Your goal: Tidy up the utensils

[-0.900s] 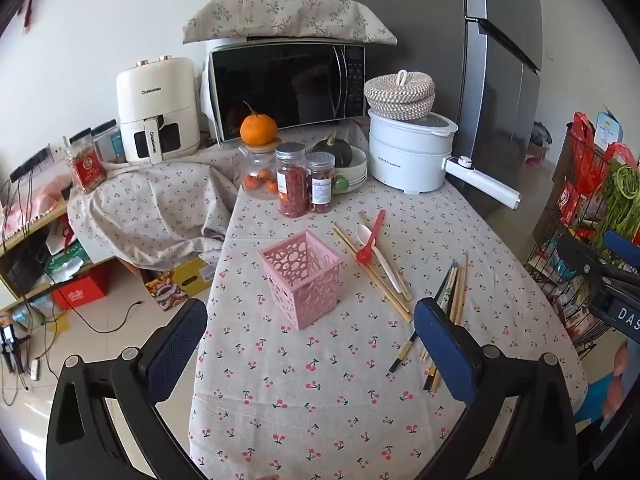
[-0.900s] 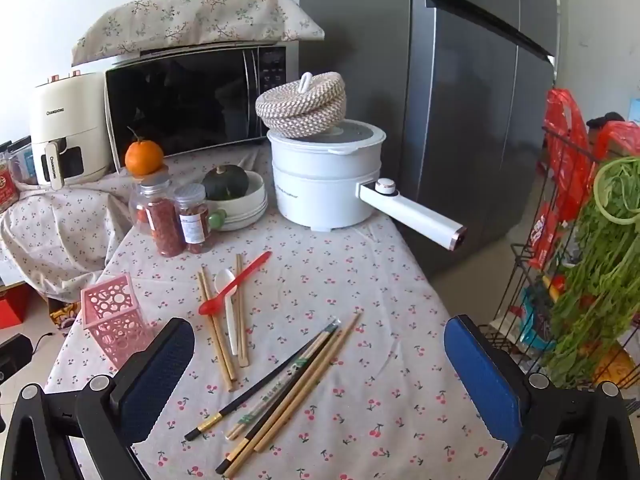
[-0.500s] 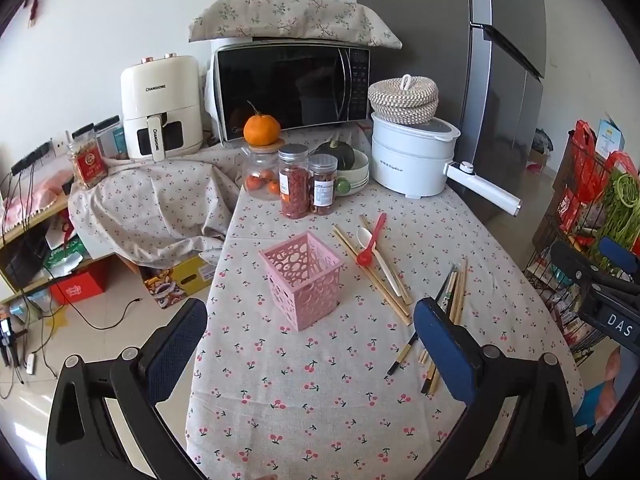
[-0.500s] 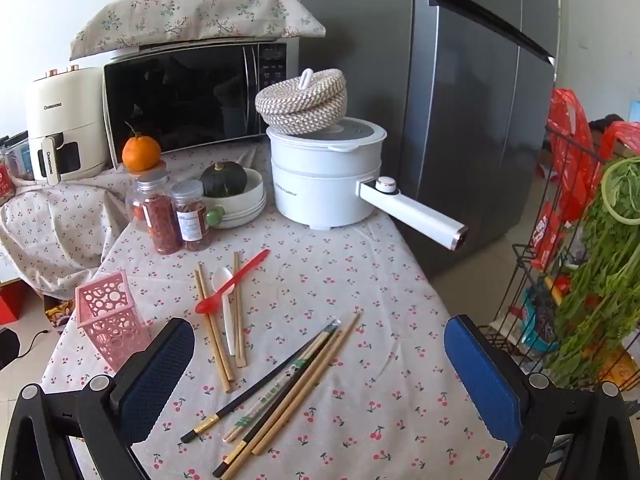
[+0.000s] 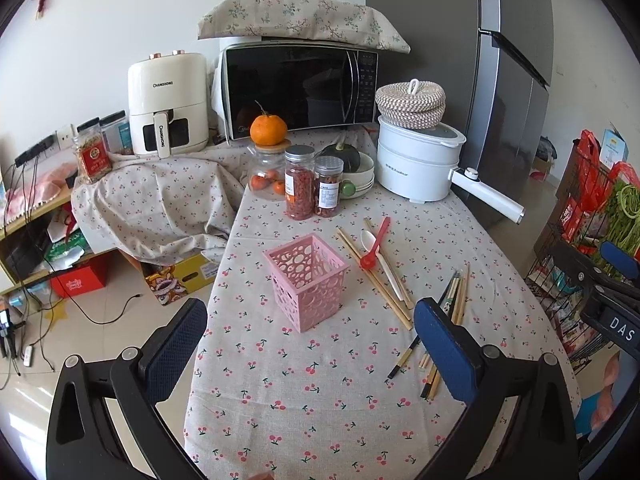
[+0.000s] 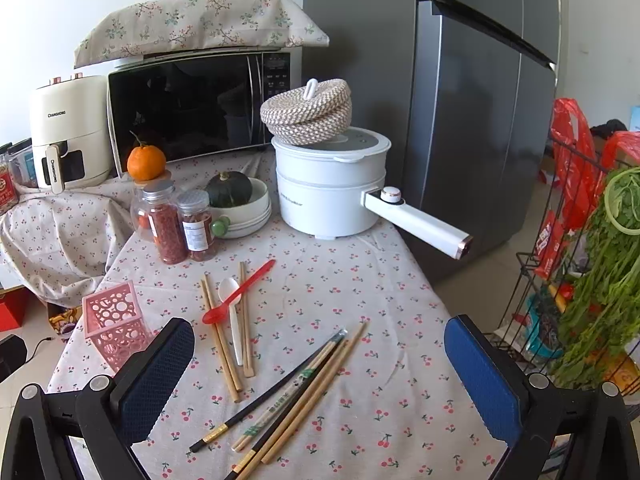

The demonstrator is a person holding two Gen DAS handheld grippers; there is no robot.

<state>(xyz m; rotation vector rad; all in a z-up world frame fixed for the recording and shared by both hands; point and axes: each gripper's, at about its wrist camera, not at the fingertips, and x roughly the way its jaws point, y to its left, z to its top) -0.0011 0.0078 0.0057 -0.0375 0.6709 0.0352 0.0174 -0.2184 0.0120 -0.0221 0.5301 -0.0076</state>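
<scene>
A pink perforated holder [image 5: 306, 280] stands empty on the cherry-print tablecloth; it also shows at the left of the right wrist view [image 6: 114, 322]. To its right lie a red spoon [image 6: 238, 294], a white spoon [image 6: 234, 328] and wooden chopsticks [image 6: 224, 336]. A second bundle of dark and wooden chopsticks [image 6: 296, 390] lies nearer, also in the left wrist view [image 5: 450, 320]. My left gripper [image 5: 310, 354] is open and empty, hovering in front of the holder. My right gripper [image 6: 320, 382] is open and empty above the near chopsticks.
At the table's back stand two spice jars [image 5: 314, 190], a jar with an orange on top [image 5: 268, 130], a bowl with a squash [image 6: 238, 204], a white electric pot [image 6: 332, 188], a microwave [image 5: 298, 88] and an air fryer [image 5: 168, 102]. A wire rack of greens [image 6: 592, 280] stands right.
Both grippers have drawn back and risen a little, so the table items sit slightly lower and farther in view. Nothing on the table has moved.
</scene>
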